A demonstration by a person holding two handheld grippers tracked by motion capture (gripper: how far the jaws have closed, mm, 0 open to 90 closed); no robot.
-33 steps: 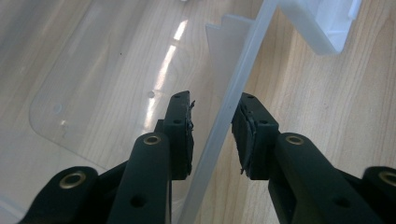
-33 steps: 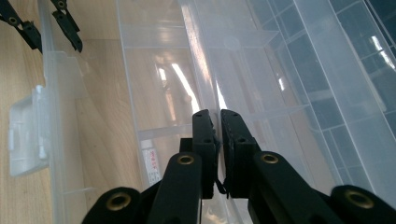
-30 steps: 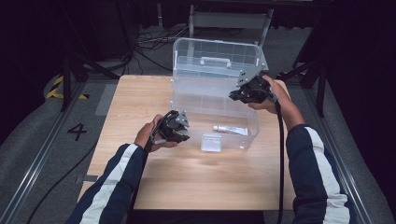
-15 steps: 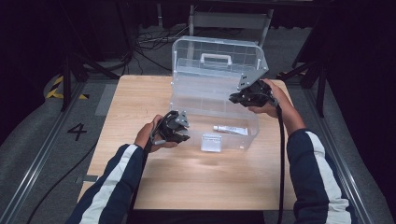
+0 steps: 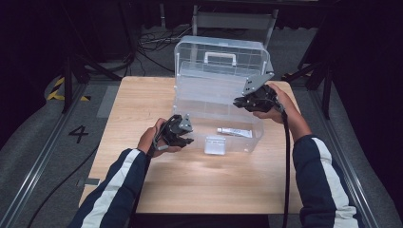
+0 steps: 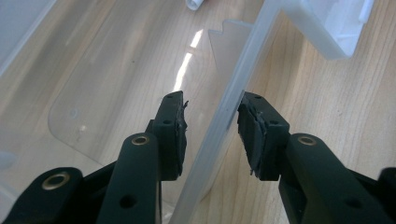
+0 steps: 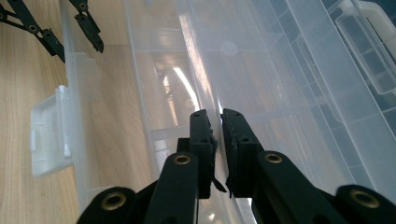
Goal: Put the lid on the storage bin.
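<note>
A clear plastic storage box [image 5: 252,137] stands on the wooden table with its lid [image 5: 218,71] swung up. My right gripper [image 5: 236,102] is shut on the lid's thin edge [image 7: 198,70] and holds it raised. My left gripper [image 5: 190,141] is at the box's front wall [image 6: 243,88]. Its jaws straddle that wall and have just been opening, so the pads [image 6: 177,130] stand clear of the plastic on both sides. A white tube [image 5: 234,132] lies inside on the box floor. The white latch [image 5: 215,145] hangs on the front wall.
The lid carries a white handle [image 5: 219,56]. Bare table [image 5: 204,185] lies between the box and the near edge. Cables and a metal frame [image 5: 228,19] sit on the floor behind the table. A rail [image 5: 43,156] runs along the left side.
The left gripper's jaws have parted around the front wall. My right gripper has dipped slightly with the lid edge. Neither hand has shifted much.
</note>
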